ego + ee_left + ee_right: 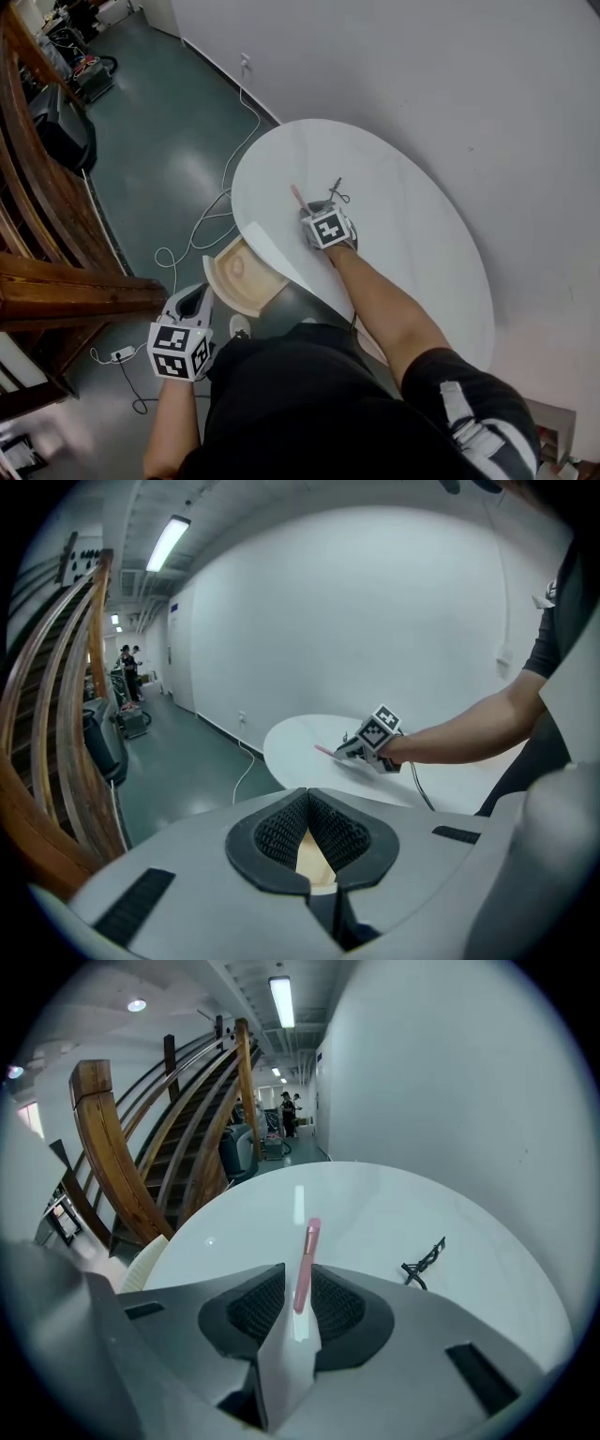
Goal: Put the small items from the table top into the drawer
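Note:
A pink pen (305, 1265) lies on the round white table (375, 1204), running between the jaws of my right gripper (298, 1288). The pads stand a little off it on both sides, so this gripper is open. A black clip (424, 1262) lies just right of the pen. From the head view, the pen (296, 195) and clip (336, 190) lie just beyond the right gripper (315, 208). A wooden drawer (239, 272) stands pulled out under the table's left edge. My left gripper (192, 298) hovers beside it off the table, its tips (307, 799) touching, nothing held.
A curved wooden stair rail (56, 244) stands at the left. White cables (211, 220) and a power strip (123, 354) lie on the green floor. A white wall (450, 84) runs close behind the table. Two people (128, 658) stand far down the corridor.

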{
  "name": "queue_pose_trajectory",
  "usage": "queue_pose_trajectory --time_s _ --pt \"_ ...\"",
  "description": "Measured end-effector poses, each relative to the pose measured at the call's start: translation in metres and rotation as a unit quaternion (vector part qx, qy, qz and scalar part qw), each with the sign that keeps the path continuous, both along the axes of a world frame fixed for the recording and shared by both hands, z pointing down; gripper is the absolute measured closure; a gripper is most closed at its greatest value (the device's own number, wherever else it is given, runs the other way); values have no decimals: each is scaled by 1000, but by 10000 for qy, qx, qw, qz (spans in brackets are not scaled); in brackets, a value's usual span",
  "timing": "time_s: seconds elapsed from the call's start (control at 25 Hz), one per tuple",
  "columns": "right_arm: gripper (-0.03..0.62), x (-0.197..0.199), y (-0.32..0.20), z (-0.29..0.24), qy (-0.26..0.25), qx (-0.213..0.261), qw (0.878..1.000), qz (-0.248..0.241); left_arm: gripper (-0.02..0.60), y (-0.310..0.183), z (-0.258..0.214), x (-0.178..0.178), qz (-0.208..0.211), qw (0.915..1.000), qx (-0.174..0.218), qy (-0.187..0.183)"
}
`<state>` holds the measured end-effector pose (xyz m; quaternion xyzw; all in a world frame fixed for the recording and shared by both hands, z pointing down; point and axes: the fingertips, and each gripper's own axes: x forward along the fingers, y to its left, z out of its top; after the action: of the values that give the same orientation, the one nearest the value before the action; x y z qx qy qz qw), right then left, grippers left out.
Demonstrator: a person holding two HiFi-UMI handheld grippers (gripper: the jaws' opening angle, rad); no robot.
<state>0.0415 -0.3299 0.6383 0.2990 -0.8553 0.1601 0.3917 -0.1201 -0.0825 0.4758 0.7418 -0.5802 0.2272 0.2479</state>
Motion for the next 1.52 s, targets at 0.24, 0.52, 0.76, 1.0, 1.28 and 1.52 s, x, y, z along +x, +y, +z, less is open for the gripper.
queue_pose_trajectory --time_s 0.24,0.52,0.76,1.0,1.28,1.52 --pt "522 -2 -3 19 106 -294 9995 25 565 11 3 -8 -258 9997 -36 -23" --pt "556 1 -11 12 150 -189 9995 223 565 10 6 -13 -223 9997 -36 24" --pt "556 -6 7 6 -104 -325 9993 146 565 0 5 -15 12 10000 36 89" --pt "556 4 13 -11 -63 -44 9991 428 565 -7 9 -18 324 9993 51 152" --pt "556 -5 42 -34 -235 137 9989 387 565 -17 8 -21 681 9973 100 245" --pt "556 -18 73 -52 -411 298 9982 327 566 -20 11 -22 1038 9942 76 257"
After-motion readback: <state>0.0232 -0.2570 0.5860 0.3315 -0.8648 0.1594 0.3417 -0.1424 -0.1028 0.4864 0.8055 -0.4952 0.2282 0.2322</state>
